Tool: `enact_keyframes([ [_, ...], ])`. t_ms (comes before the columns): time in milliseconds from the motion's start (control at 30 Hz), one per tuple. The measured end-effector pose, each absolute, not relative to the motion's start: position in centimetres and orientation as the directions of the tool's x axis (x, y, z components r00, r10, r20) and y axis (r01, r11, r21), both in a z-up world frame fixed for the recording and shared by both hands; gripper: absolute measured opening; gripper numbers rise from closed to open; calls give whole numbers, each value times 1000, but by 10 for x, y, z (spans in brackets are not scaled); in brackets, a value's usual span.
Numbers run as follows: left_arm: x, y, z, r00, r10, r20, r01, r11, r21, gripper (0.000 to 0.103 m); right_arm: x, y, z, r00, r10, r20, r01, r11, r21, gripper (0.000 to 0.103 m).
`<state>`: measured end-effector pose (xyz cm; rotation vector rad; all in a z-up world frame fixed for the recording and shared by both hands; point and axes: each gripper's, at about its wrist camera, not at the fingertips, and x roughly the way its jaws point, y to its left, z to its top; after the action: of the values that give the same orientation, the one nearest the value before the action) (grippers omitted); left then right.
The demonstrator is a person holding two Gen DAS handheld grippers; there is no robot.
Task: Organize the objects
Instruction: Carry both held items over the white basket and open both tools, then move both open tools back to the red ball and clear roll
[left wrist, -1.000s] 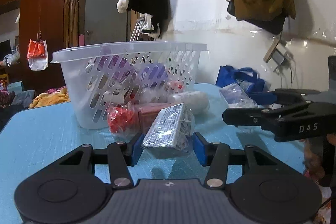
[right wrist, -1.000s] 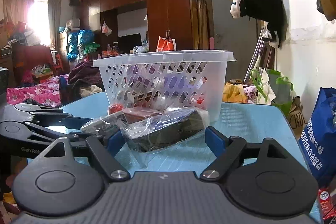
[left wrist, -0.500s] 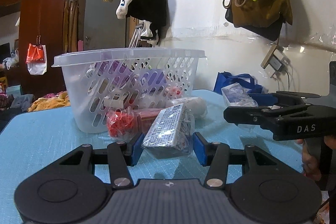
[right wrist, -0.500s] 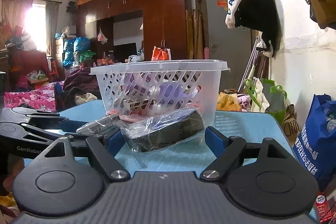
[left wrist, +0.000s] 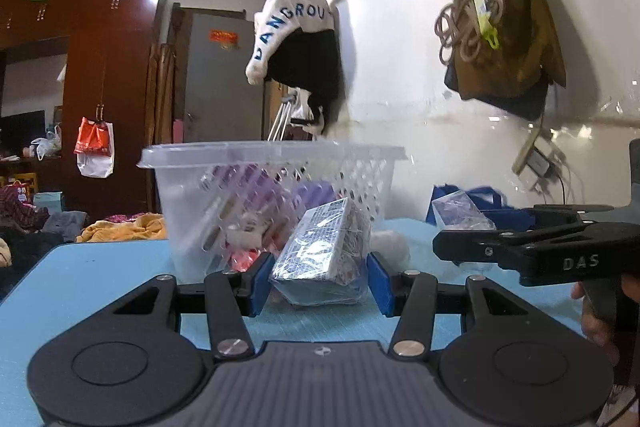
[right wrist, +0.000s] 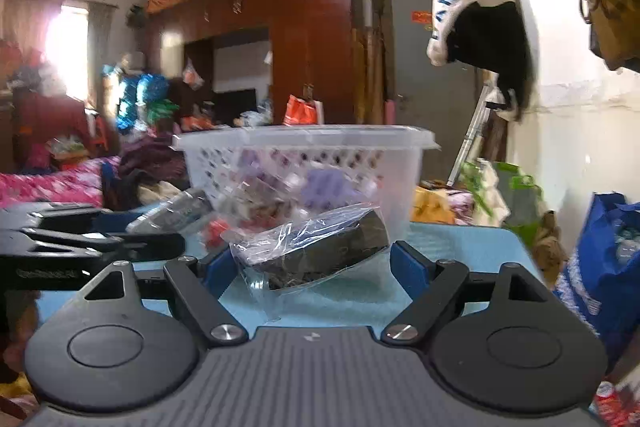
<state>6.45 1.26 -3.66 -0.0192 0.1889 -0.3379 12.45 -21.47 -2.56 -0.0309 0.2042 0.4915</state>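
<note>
Silver wrapped pkt (left wrist: 320, 253) tilted, dark bagged pkt (right wrist: 320, 249), basket (left wrist: 272, 151)

— See that? Both grippers are rising: the left gripper (left wrist: 318, 281) lifts its wrapped box (left wrist: 322, 255) toward the basket (left wrist: 276, 151) rim.

— And the right gripper (right wrist: 314, 269) carries its dark bagged item (right wrist: 320, 247) upward alongside.
</note>
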Motion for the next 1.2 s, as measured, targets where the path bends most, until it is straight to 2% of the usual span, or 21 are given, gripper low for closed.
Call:
enact_keyframes([
  [300, 55, 44, 4, 959, -279, -59, 272, 957, -103, 54, 131, -202, 13, 863, 487, -134, -489, 872, 17, 84],
  [433, 77, 44, 32, 960, -274, -48, 268, 958, -106, 54, 160, -192, 43, 857, 499, -129, -499, 866, 36, 84],
  [533, 110, 44, 54, 966, -250, -60, 241, 963, -123, 54, 192, -182, 62, 859, 491, -147, -487, 871, 64, 84],
  [633, 147, 47, 67, 965, -237, -116, 221, 966, -134, 54, 220, -171, 70, 869, 459, -185, -458, 888, 53, 84],
  [800, 192, 53, 67, 953, -210, -218, 181, 973, -145, 54, 251, -158, 63, 883, 385, -268, -397, 918, 8, 84],
  [933, 212, 55, 66, 936, -229, -266, 191, 968, -161, 54, 258, -158, 56, 889, 361, -283, -374, 928, 9, 85],
  [967, 217, 53, 66, 935, -226, -271, 191, 970, -152, 56, 259, -159, 55, 889, 360, -282, -372, 928, 14, 86],
  [1000, 222, 51, 67, 935, -220, -279, 192, 973, -127, 66, 262, -158, 56, 888, 359, -288, -370, 929, 17, 90],
  [1067, 228, 48, 64, 937, -183, -299, 166, 983, -81, 75, 260, -161, 56, 892, 351, -284, -360, 933, 19, 101],
  [1133, 221, 51, 62, 944, -167, -284, 152, 985, -77, 75, 250, -166, 57, 898, 355, -260, -360, 932, 30, 103],
  [1200, 202, 58, 60, 944, -202, -262, 175, 977, -121, 75, 233, -176, 53, 889, 383, -252, -383, 922, 53, 103],
])
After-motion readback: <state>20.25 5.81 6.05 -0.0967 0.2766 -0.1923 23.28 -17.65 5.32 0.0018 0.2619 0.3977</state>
